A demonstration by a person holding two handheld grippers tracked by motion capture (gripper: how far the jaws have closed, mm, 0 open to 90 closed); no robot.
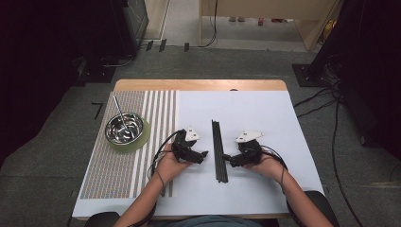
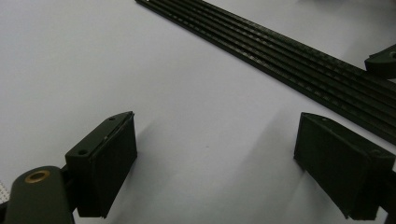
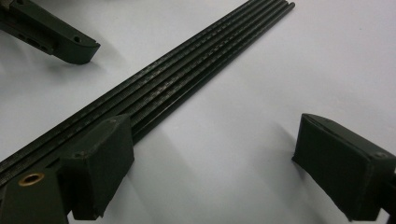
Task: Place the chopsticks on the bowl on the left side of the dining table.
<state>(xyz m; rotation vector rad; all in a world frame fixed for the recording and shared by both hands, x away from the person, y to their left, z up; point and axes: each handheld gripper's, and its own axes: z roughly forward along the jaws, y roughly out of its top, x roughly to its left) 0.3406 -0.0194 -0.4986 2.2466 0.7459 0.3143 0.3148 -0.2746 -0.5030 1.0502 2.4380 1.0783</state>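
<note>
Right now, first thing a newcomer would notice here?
The bundle of black rods lying lengthwise mid-table on the white sheet, with the left gripper and right gripper flanking it, both with jaws open and holding nothing. Next, the shiny steel bowl on a green mat at far left, a metal stick leaning in it.

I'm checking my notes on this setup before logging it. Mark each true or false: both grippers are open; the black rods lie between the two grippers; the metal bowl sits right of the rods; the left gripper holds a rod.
1. Both grippers are open: true. The left gripper and the right gripper have jaws wide apart.
2. The black rods lie between the grippers: true.
3. The metal bowl sits right of the rods: false. It sits left, on the striped mat.
4. The left gripper holds a rod: false. Nothing is between its jaws.
</note>
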